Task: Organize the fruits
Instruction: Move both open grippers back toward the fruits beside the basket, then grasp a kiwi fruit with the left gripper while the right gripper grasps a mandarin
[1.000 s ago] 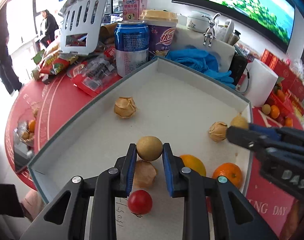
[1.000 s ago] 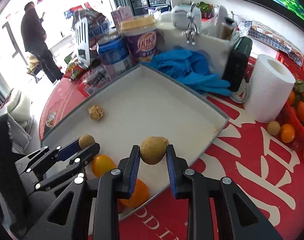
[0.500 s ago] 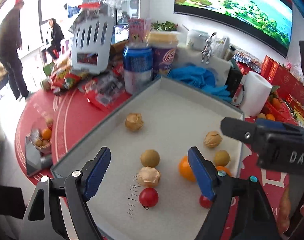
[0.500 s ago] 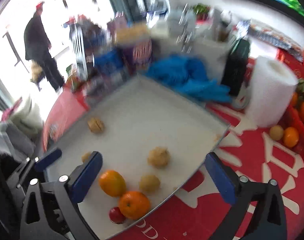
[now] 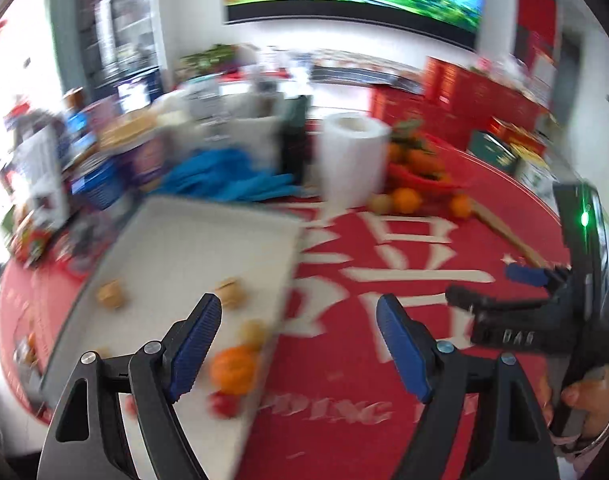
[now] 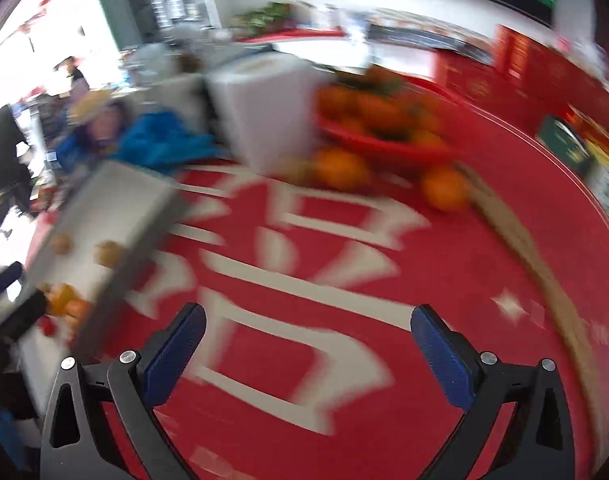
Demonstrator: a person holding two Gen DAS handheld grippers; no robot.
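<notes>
One white tray [image 5: 176, 236], one paper roll [image 5: 352, 160], one red basket [image 6: 384, 142] of oranges. Two oranges [image 5: 406, 200] sit loose beside it, one orange [image 5: 234, 368] in the tray (blurry, though).

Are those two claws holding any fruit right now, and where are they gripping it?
Nothing is held. The left claw and the right claw both stand wide open with only the red tablecloth between their pads.

red tablecloth [image 6: 424, 280], white tray [image 5: 192, 248], orange fruit [image 5: 234, 368]
</notes>
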